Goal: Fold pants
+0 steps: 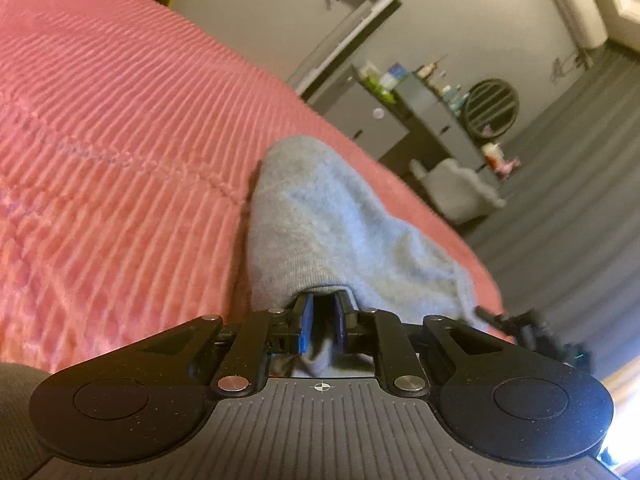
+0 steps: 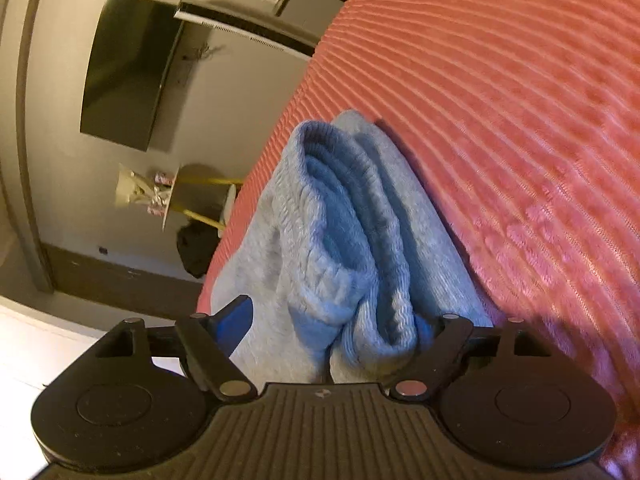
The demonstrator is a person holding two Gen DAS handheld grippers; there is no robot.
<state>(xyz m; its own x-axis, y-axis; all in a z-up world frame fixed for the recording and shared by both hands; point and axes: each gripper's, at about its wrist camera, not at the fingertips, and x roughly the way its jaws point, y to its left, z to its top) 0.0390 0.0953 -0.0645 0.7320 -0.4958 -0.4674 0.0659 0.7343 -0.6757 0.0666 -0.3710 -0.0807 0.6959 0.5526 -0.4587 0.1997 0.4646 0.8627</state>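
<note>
Pants: light blue knit pants point(image 1: 320, 216), bunched and folded over on themselves, lie on the bed near its edge; in the right wrist view the ribbed waistband or cuff point(image 2: 340, 184) stands up in thick folds.
Bed: covered by a pink ribbed bedspread point(image 1: 120, 120) that fills most of both views; the pants sit close to the edge that faces the room's floor.
Left gripper: the left gripper point(image 1: 322, 312) points down at the near end of the pants; its blue-padded fingers point(image 1: 307, 320) stand only a narrow gap apart, with cloth draped over their tips and a bit of fabric seen between them; whether the pads press on the cloth I cannot tell.
Right gripper: the right gripper point(image 2: 336, 328) has its fingers point(image 2: 236, 320) spread wide on either side of the bunched cloth; the pads do not clamp it, though one finger is half hidden by fabric.
Room: a dark flat screen point(image 2: 128, 72) hangs on the grey wall; a grey dresser point(image 1: 400, 120) with small bottles stands beyond the bed.
</note>
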